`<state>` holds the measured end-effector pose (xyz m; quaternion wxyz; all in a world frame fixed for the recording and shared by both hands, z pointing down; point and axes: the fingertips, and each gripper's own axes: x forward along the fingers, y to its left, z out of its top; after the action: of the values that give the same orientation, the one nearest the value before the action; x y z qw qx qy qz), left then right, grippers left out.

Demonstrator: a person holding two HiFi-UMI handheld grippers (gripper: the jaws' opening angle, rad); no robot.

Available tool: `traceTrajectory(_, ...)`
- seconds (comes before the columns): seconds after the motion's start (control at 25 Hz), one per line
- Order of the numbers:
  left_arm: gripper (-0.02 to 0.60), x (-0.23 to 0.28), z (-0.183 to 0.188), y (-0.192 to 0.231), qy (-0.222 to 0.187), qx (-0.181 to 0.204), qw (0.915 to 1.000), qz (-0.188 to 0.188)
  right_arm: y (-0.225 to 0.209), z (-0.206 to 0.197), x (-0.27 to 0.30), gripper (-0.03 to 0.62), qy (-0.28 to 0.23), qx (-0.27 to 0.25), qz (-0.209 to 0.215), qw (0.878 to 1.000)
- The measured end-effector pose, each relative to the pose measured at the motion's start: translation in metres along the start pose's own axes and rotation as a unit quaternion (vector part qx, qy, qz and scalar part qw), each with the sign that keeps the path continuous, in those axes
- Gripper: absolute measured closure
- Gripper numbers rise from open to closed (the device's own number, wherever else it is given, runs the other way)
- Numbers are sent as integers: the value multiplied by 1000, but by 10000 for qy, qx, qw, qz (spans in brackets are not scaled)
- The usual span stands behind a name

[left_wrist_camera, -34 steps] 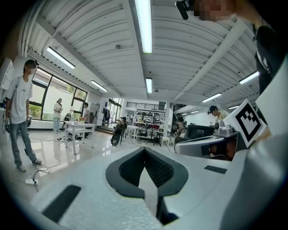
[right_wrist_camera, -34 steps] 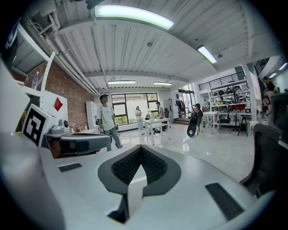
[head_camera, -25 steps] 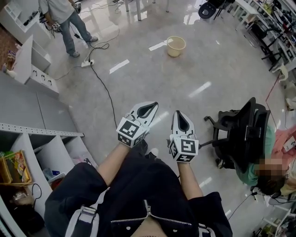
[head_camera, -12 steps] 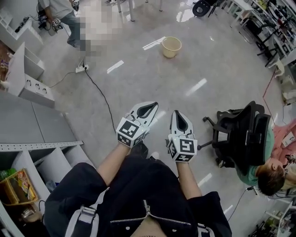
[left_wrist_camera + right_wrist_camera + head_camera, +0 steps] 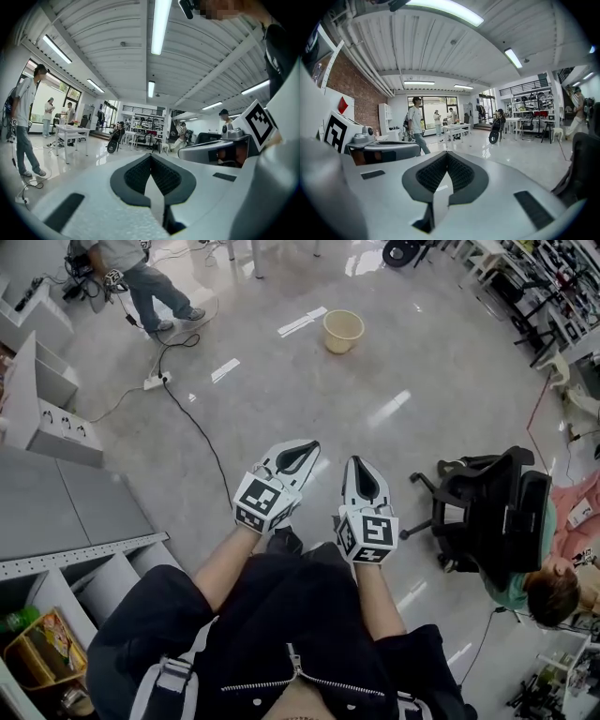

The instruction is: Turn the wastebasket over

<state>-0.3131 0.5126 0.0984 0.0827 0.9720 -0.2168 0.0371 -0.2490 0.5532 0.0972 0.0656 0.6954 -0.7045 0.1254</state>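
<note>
A pale yellow wastebasket [image 5: 342,331] stands upright, mouth up, on the shiny grey floor far ahead in the head view. I hold both grippers side by side at waist height, well short of it. The left gripper [image 5: 305,451] is shut with nothing between its jaws. My right gripper [image 5: 361,474] is shut too and also empty. Both point roughly level across the room. In the left gripper view the jaw tips [image 5: 151,159] meet; in the right gripper view the tips [image 5: 446,157] meet as well. The wastebasket is hidden in both gripper views.
A black office chair [image 5: 487,507] with a seated person [image 5: 553,568] is at the right. A cable [image 5: 202,437] and power strip [image 5: 155,381] cross the floor to the left. Grey shelving [image 5: 56,512] is at the left. Another person [image 5: 150,282] stands far left.
The floor has slid down the head view: wastebasket, cable and chair all sit a little nearer. Both grippers keep their place before my body, still shut.
</note>
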Motion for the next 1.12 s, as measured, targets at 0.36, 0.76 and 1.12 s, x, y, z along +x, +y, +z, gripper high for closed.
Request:
traceTrajectory(0.36, 577, -7, 2, 16, -130, -41, 9999, -35, 17, 5, 10, 583, 16, -109, -18, 9999)
traceTrajectory(0.76, 577, -3, 12, 40, -293, -134, 9991, 259, 27, 10, 39, 583, 110, -222, 305, 9992)
traceTrajectory(1.12, 577, 34, 9, 68, -145, -95, 9991, 390, 10, 14, 84, 583, 116, -116, 515, 9985)
